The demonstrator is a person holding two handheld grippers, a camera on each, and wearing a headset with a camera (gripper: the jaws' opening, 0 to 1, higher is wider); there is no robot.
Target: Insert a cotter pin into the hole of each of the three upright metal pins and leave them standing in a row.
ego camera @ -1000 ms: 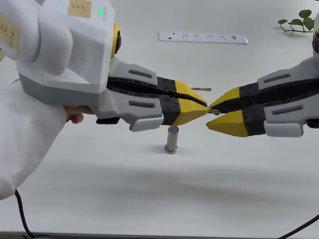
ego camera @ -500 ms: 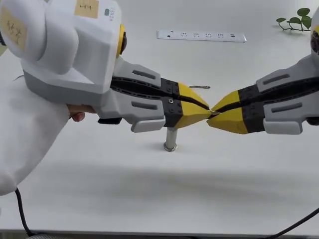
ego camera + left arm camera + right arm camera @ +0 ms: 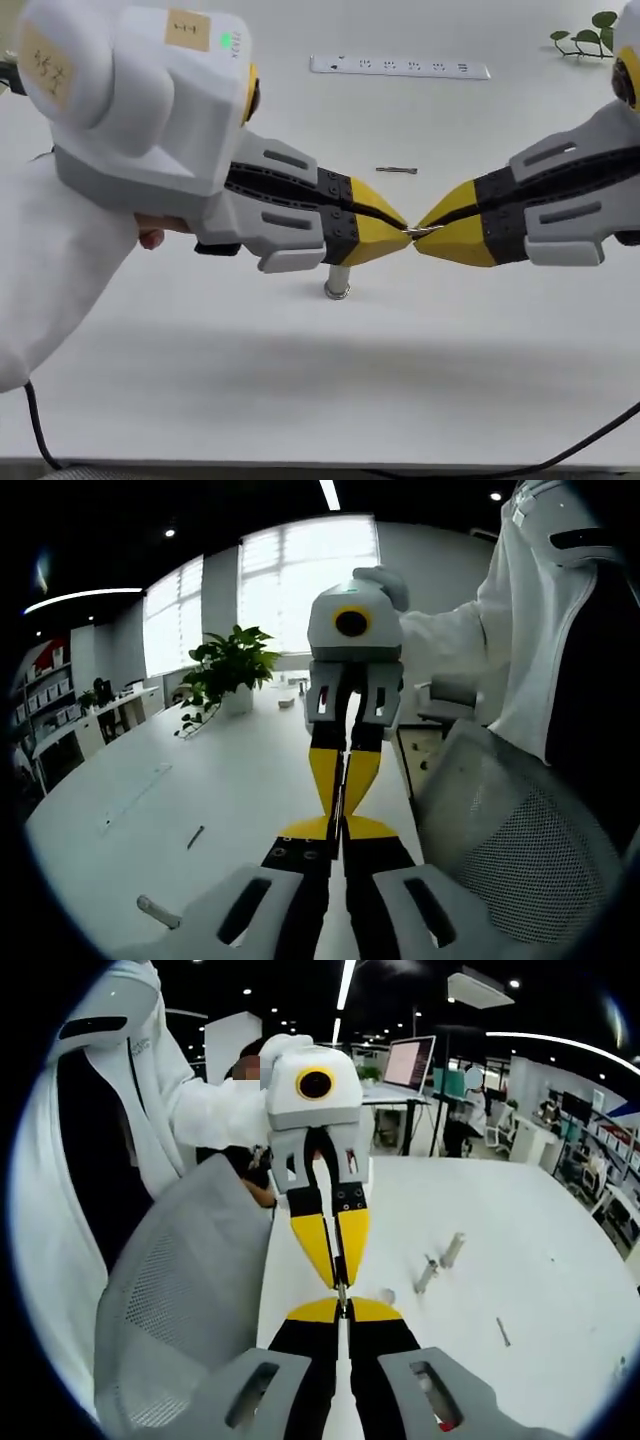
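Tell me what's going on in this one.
A person holds the left gripper and right gripper tip to tip above a white table, both shut on a small cotter pin between them. One metal pin stands upright below, its top hidden behind the left gripper. A spare cotter pin lies farther back.

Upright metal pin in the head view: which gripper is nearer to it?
Left. The left gripper hangs just above the upright metal pin; the right gripper is further to the side.
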